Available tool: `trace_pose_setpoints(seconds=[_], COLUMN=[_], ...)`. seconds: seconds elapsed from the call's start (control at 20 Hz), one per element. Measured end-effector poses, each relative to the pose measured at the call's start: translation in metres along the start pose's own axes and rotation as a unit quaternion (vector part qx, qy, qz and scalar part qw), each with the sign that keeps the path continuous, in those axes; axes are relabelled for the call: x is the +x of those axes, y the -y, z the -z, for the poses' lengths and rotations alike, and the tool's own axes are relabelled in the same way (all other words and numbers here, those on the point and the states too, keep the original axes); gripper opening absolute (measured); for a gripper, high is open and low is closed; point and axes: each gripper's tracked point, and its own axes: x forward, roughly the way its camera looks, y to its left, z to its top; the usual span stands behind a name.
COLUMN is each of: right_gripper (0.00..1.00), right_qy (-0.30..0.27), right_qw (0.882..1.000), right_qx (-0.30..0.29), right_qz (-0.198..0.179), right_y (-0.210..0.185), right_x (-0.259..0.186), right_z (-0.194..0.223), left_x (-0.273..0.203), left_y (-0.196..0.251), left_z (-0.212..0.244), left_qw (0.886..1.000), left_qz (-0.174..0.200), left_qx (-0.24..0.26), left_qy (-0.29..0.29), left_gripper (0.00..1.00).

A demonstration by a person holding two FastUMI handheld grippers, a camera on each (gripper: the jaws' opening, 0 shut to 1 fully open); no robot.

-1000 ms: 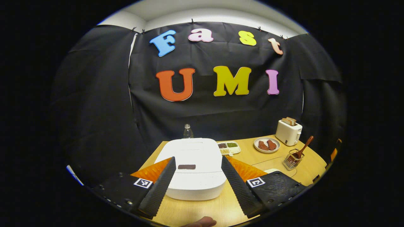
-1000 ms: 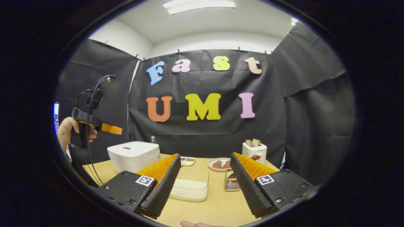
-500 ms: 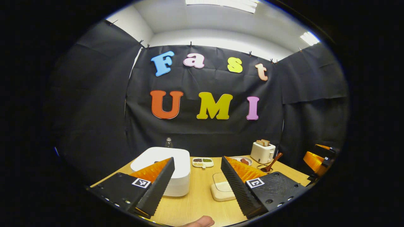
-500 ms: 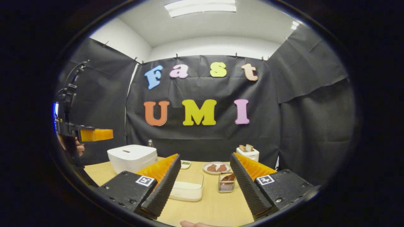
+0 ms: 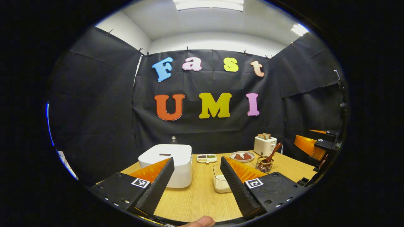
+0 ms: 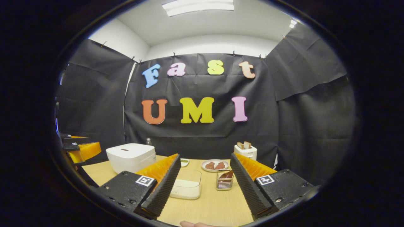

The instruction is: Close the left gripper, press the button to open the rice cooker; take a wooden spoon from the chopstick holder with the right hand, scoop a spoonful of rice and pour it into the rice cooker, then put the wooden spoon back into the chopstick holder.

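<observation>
Step in hand: the very start, by my reading. Lid of the rice cooker is down, nothing pressed, nothing picked up.

Left tongs (image 5: 195,183): spread wide, holding nothing, hanging above the near edge of the light wooden tabletop (image 5: 199,198). The task wants them closed before the press; they are not closed yet.

White boxy rice cooker (image 5: 167,165): sits left on the tabletop, beyond the left finger of the left tongs. The dark strip on its lid (image 5: 164,154) I take for the button, though too small to be sure.

Small clear bottle (image 5: 173,139): behind the cooker, against the wall cloth.

Clear shallow tub of white rice (image 6: 187,187): middle of the tabletop, right of the cooker, near side.

Wire chopstick holder (image 5: 264,164): right of the tub, with the brown wooden spoon (image 5: 273,152) standing in it, handle leaning up and right.

White toaster with bread slices (image 5: 264,145): far right, behind the holder, beside a plate of brown pieces (image 5: 242,156).

Right tongs (image 6: 205,186): also wide apart, empty, with the tub and holder framed between the fingers.

Next move, as I judge it: bring the left tongs' fingers together, then carry them over the cooker and push down on the dark strip. The right tongs can wait until the lid lifts.
</observation>
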Motion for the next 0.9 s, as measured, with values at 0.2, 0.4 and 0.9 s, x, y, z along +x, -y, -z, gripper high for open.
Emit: trace_pose_setpoints(seconds=[0.2,0.4,0.9], right_gripper=[0.95,1.00,0.95], right_qy=[0.002,-0.002,0.008], right_qw=[1.000,1.000,1.000], right_qx=[-0.004,-0.001,-0.023], right_qz=[0.001,0.002,-0.007], right_y=[0.005,0.005,-0.016], right_x=[-0.002,-0.003,-0.007], right_z=[0.001,0.006,-0.007], left_x=[-0.005,-0.014,-0.025], left_y=[-0.003,0.008,-0.003], left_z=[-0.004,-0.004,-0.027], left_qw=[1.000,1.000,0.999], left_qz=[-0.014,0.002,0.006], left_qx=[0.013,-0.005,0.003], left_qy=[0.009,0.016,0.042], left_gripper=[0.94,0.94,0.94])
